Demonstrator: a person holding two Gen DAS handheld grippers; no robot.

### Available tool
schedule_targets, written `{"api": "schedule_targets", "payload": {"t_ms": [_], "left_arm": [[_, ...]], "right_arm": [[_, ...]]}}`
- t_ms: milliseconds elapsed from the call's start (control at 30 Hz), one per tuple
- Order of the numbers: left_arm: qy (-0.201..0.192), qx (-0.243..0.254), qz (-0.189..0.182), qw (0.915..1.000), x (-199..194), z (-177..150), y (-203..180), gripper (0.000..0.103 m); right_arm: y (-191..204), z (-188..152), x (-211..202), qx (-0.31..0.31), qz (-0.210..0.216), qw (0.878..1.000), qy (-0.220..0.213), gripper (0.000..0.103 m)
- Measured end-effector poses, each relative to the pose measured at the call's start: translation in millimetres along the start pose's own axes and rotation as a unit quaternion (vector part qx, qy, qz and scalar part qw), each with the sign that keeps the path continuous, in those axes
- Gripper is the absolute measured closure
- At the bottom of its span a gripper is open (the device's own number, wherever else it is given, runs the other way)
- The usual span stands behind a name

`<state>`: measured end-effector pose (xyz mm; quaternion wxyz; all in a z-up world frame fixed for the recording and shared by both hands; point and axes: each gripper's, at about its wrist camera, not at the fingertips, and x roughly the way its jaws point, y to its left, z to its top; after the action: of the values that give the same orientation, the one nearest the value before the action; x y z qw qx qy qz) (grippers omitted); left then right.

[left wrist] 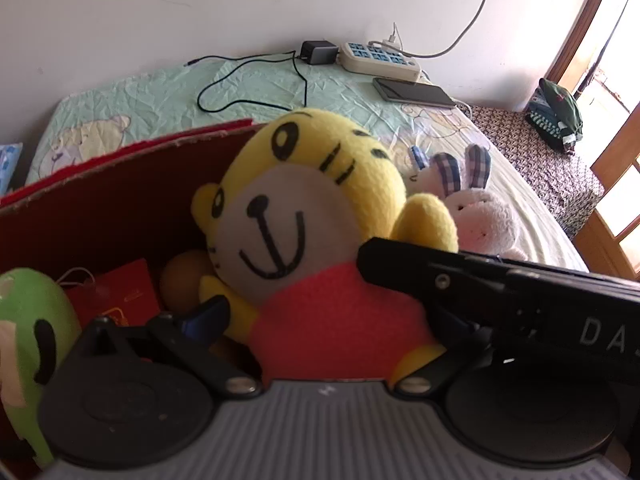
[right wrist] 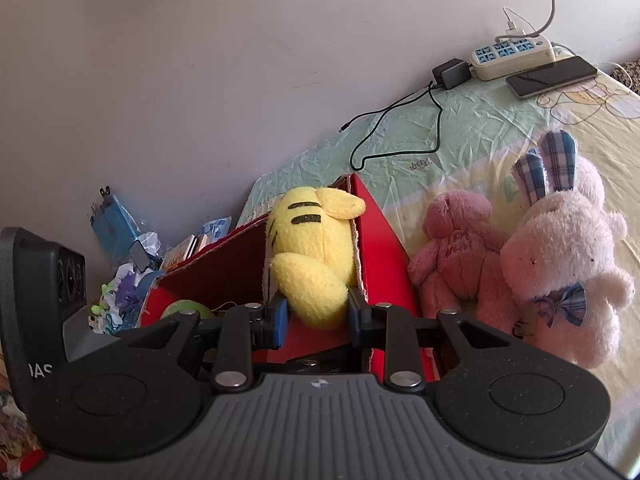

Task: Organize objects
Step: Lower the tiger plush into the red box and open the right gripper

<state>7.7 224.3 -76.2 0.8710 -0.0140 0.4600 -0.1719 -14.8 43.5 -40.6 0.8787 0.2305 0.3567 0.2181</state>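
a: over on your far left, inside the red box (left wrist: 120,200), what's lying there?

b: a green toy (left wrist: 28,332), a red packet (left wrist: 116,292) and an orange ball (left wrist: 184,280). your left gripper (left wrist: 320,320) has the yellow tiger plush (left wrist: 304,208) between its spread fingers; i can't tell if they press it.

a: and your right gripper (right wrist: 316,312)?

b: it's clamped on the tiger's yellow foot (right wrist: 316,284), at the box wall. right of the box, on the bed sheet (right wrist: 480,128), sit a pink bear (right wrist: 452,252) and a white bunny (right wrist: 560,252), touching.
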Motion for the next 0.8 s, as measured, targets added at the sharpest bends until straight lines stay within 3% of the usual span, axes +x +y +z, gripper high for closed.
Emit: {"api": "schedule_targets", "payload": {"t_ms": [800], "left_arm": [[0.008,0.009,0.052,0.9986,2.1,0.7,-8.5,0.0]], "right_arm": [[-7.4,-1.3,-6.2,0.031,0.021,0.999,0.011,0.071]]}}
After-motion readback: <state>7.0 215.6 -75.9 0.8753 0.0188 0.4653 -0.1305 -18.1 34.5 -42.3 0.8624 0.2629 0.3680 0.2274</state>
